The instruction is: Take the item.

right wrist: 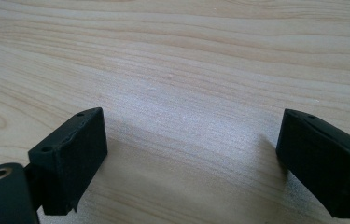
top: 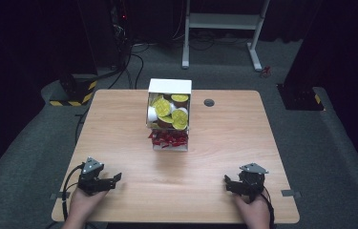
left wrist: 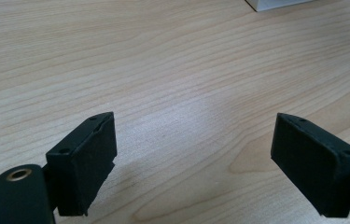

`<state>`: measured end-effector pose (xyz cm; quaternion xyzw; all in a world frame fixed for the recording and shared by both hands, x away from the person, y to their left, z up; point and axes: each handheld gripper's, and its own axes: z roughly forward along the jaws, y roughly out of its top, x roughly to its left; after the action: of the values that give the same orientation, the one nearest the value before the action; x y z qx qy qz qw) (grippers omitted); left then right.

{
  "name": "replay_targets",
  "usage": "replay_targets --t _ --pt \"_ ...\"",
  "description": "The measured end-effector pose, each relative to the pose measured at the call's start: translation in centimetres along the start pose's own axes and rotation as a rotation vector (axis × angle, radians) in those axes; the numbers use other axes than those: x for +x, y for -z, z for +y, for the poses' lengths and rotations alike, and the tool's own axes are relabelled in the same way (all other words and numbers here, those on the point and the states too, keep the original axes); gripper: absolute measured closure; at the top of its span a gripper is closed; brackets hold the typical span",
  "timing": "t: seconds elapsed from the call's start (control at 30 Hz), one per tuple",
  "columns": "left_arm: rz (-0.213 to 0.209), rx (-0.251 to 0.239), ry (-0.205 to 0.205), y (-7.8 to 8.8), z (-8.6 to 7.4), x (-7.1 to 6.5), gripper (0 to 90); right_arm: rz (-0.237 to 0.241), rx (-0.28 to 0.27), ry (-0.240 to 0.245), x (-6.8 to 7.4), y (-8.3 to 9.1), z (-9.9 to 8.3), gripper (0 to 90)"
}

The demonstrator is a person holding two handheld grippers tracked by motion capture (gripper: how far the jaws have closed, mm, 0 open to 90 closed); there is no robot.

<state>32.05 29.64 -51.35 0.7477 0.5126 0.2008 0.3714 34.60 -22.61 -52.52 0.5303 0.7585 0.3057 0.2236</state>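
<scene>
While the box (top: pixel 169 114) is standing upright, opening facing the person, both tongs (top: pixel 112 180) (top: pixel 230 183) are resting wide open, empty, on the tabletop (top: pixel 224 143).

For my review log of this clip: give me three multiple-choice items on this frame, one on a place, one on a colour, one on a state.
1. Where does the white box stand?
A. middle of the table's far half
B. near left corner
C. on the floor

2. What colour are the packets in the box's lower compartment?
A. blue
B. red
C. green

3. How do the left hand-held gripper jaws stand?
A. clamped on a cup
B. shut empty
C. open, nothing between

Answers: 1 A, the high view shows it centred toward the far edge; 2 B, red wrappers below the yellow-lidded cups; 3 C, bare table shows between the jaws.
</scene>
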Motion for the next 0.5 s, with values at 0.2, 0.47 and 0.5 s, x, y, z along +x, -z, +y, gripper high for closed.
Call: replay_targets --t 0.2,0.47,0.5 --pt "-0.002 -0.002 0.015 0.35 -0.41 -0.07 14.9 -0.002 0.003 -0.008 0.06 -0.04 0.06 8.3" --pt "-0.017 -0.014 0.005 0.87 0.0 -0.85 15.1 0.0 0.001 0.0 -0.01 -0.07 0.08 8.3" --pt "-0.018 -0.012 -0.002 0.9 0.02 -0.9 15.1 0.0 0.001 0.0 0.0 -0.08 0.09 8.2"
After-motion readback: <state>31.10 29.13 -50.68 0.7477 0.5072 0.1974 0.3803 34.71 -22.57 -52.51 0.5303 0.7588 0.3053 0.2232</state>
